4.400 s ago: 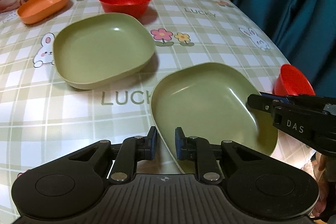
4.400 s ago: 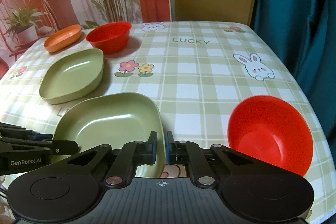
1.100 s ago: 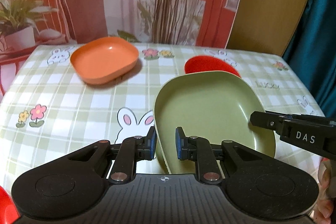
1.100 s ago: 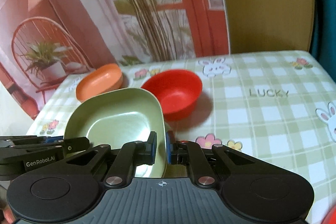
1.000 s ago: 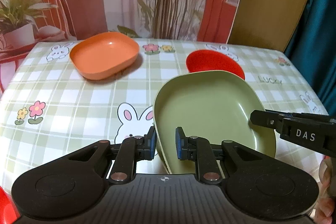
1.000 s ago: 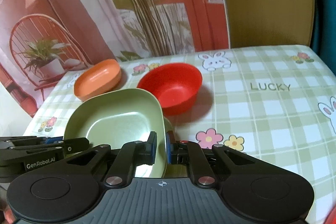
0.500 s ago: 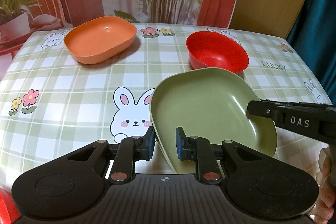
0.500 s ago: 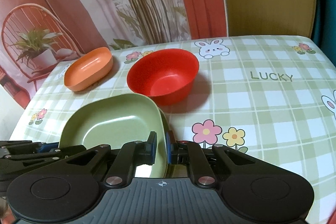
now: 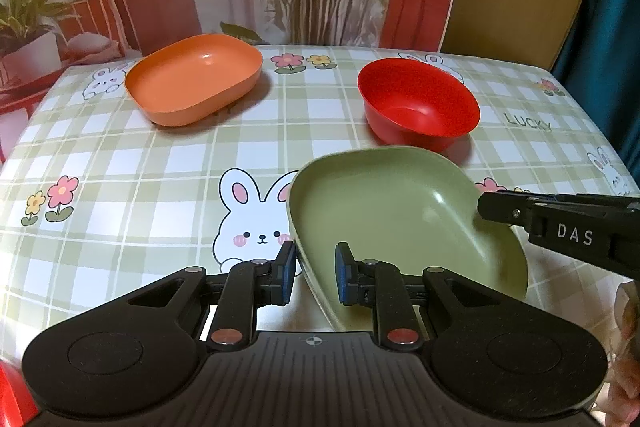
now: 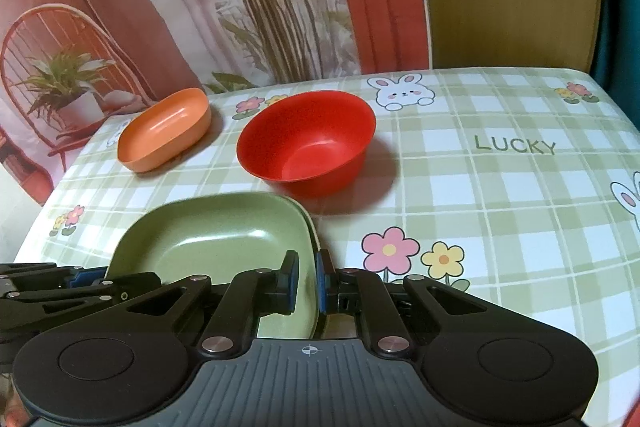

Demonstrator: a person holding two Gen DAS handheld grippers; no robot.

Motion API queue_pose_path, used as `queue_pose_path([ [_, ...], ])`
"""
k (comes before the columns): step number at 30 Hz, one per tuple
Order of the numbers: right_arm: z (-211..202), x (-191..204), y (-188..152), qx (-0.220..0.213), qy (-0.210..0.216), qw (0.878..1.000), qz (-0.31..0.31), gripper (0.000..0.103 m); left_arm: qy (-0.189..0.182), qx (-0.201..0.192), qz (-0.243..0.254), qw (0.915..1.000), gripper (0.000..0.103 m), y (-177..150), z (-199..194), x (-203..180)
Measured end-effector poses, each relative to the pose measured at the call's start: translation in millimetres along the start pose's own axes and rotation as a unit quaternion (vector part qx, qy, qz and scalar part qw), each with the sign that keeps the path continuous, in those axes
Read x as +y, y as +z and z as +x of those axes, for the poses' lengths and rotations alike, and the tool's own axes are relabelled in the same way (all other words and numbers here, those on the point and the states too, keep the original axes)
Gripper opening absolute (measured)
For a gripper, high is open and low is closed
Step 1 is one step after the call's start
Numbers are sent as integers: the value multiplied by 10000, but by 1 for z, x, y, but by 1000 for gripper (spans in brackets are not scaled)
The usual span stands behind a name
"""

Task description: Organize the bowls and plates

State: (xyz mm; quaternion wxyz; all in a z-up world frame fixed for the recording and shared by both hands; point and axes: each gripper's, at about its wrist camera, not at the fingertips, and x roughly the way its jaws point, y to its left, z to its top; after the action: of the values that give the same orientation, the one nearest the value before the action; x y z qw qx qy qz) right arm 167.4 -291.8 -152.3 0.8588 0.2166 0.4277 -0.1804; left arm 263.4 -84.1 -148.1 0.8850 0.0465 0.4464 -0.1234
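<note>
A green plate [image 9: 400, 219] hangs low over the checked tablecloth, held at both sides. My left gripper [image 9: 315, 273] is shut on its near left rim. My right gripper [image 10: 307, 279] is shut on its right rim, and shows in the left wrist view as the black bar [image 9: 492, 207] marked DAS. The same plate [image 10: 212, 239] in the right wrist view shows a second green rim [image 10: 314, 233] just under its right edge. Whether the two touch is hidden. Just behind stands a red bowl [image 9: 418, 111], also the red bowl [image 10: 306, 143] in the right wrist view.
An orange oval dish [image 9: 194, 85] sits at the back left, seen too as the orange dish [image 10: 164, 129]. A red object [image 9: 10, 399] peeks in at the lower left corner. A hand [image 9: 628, 311] shows at the right edge. A teal curtain hangs beyond the table's right edge.
The green plate has sunk toward the table with both grippers still on it. The red bowl behind it, half covered a second ago, now shows whole. The orange dish has not moved.
</note>
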Motion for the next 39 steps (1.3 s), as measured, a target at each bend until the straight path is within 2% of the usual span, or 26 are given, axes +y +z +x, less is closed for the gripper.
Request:
queue_pose_path([
  [10,-7,5,-2,-117,-55,9998,-181,11,172,-198,223,9994,24,-4,-9,-2],
  [17,-11,14,-7,-219,-74,9985,-495,16,314,-416,61,9986,25,-15,-18,-1],
  [21,-13,17,-10,-263,-62,9978,-607,17,400,-538,137,9977,25,-18,-20,-6],
  [30,-20,14,-15,-344,-26,9978,-575,18,332,-553,40,9979,28,-18,-20,0],
  [39,-32,15,-15,-498,25,9975,-497,18,155,-940,-16,9954,31,-8,-49,10],
])
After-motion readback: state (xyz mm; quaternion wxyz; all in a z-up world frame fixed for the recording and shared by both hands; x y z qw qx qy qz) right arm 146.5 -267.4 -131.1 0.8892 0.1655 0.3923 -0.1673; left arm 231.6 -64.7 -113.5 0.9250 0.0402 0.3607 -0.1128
